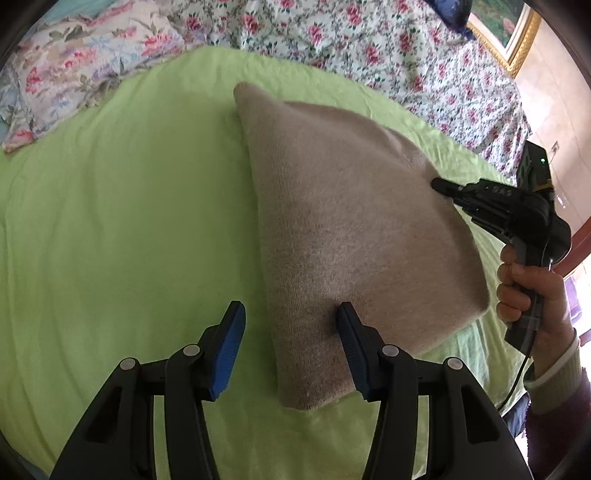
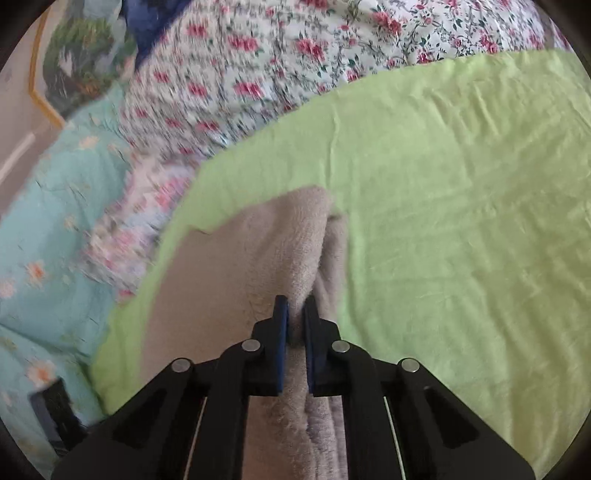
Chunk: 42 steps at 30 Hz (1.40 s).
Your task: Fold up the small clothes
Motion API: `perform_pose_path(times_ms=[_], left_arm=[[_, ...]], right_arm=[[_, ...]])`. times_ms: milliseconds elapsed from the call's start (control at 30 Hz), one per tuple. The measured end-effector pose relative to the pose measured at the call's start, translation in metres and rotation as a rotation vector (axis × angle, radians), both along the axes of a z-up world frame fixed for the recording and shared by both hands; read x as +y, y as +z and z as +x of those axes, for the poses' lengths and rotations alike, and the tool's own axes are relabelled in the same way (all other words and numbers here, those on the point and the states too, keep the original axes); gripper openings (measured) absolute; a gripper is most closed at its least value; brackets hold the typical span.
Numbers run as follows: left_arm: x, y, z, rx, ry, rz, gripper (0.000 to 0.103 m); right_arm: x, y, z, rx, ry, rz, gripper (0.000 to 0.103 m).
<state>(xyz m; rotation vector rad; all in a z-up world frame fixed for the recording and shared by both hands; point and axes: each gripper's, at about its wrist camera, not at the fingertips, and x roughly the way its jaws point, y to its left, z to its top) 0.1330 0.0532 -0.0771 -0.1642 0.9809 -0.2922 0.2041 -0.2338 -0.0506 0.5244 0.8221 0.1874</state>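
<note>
A beige knit garment [image 1: 347, 229] lies folded on the green sheet [image 1: 129, 221], its right side lifted. My left gripper [image 1: 291, 343] is open and empty, its right finger [image 1: 351, 339] at the garment's near edge. My right gripper [image 1: 443, 186] is shut on the garment's right edge and holds it up. In the right wrist view the right gripper [image 2: 295, 314] pinches a fold of the beige garment [image 2: 266, 251] between its blue pads, above the green sheet [image 2: 461, 203].
Floral bedding [image 1: 369, 44] and a floral pillow [image 1: 74, 74] lie beyond the green sheet. A framed picture [image 1: 517, 33] hangs at the far right. A turquoise flowered sheet [image 2: 44, 240] lies left of the green sheet in the right wrist view.
</note>
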Motion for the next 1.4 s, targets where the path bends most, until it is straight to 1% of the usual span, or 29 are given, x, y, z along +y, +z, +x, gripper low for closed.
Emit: perform_pose_path(times_ms=[67, 133, 300, 400, 433, 467, 533, 567, 600, 633, 667, 733, 833, 900, 933, 1000, 1033, 1100, 1233, 1300, 1400], left_arm=[[0.000, -0.004, 0.001, 0.011, 0.003, -0.011, 0.053], [0.000, -0.001, 0.000, 0.005, 0.006, -0.010, 0.053], [0.000, 0.003, -0.006, 0.002, 0.018, 0.007, 0.056], [0.000, 0.007, -0.011, 0.000, 0.027, 0.006, 0.056], [0.000, 0.009, -0.014, -0.006, 0.029, 0.009, 0.059], [-0.001, 0.011, -0.018, -0.014, 0.032, 0.017, 0.065], [-0.002, 0.014, -0.024, -0.029, 0.040, 0.035, 0.071], [-0.002, 0.016, -0.027, -0.037, 0.041, 0.044, 0.074], [-0.003, 0.017, -0.029, -0.042, 0.041, 0.052, 0.075], [-0.003, 0.019, -0.032, -0.044, 0.044, 0.062, 0.080], [-0.002, 0.020, -0.035, -0.047, 0.046, 0.067, 0.083], [0.000, 0.024, -0.042, -0.055, 0.047, 0.075, 0.083], [0.006, 0.027, -0.054, -0.067, 0.052, 0.098, 0.090], [0.009, 0.029, -0.064, -0.075, 0.056, 0.132, 0.093], [0.010, 0.028, -0.069, -0.076, 0.062, 0.153, 0.096], [0.013, 0.028, -0.077, -0.080, 0.072, 0.183, 0.100], [0.014, 0.028, -0.083, -0.084, 0.079, 0.203, 0.102], [0.015, 0.028, -0.092, -0.091, 0.081, 0.244, 0.102], [0.007, 0.032, -0.118, -0.142, 0.059, 0.385, 0.102], [0.003, 0.036, -0.127, -0.153, 0.034, 0.412, 0.102], [-0.003, 0.038, -0.134, -0.149, 0.008, 0.410, 0.102]], right_arm=[[0.003, -0.015, 0.006, 0.046, 0.001, -0.042, 0.009], [0.002, -0.021, 0.006, 0.056, -0.007, -0.049, 0.009], [0.006, -0.009, -0.001, 0.056, -0.029, -0.108, 0.010], [0.003, 0.002, -0.014, 0.052, -0.043, -0.101, 0.012], [0.002, 0.005, -0.018, 0.053, -0.044, -0.102, 0.012], [0.002, 0.009, -0.026, 0.051, -0.044, -0.104, 0.015], [0.004, 0.017, -0.043, 0.040, -0.035, -0.108, 0.031], [0.007, 0.021, -0.053, 0.033, -0.024, -0.112, 0.046], [0.010, 0.025, -0.064, 0.019, -0.011, -0.119, 0.052], [0.014, 0.029, -0.074, 0.004, 0.002, -0.131, 0.053], [0.018, 0.034, -0.085, -0.009, 0.013, -0.148, 0.054], [0.026, 0.040, -0.108, -0.024, 0.030, -0.168, 0.056], [0.035, 0.044, -0.136, -0.041, 0.061, -0.191, 0.063], [0.042, 0.046, -0.156, -0.053, 0.081, -0.235, 0.071], [0.046, 0.047, -0.165, -0.058, 0.089, -0.257, 0.073], [0.054, 0.046, -0.186, -0.070, 0.112, -0.301, 0.082], [0.057, 0.045, -0.193, -0.074, 0.119, -0.313, 0.084], [0.063, 0.041, -0.209, -0.073, 0.142, -0.341, 0.087], [0.072, 0.032, -0.231, -0.030, 0.191, -0.366, 0.089], [0.074, 0.030, -0.238, -0.020, 0.206, -0.377, 0.089], [0.077, 0.029, -0.240, -0.020, 0.217, -0.390, 0.093]])
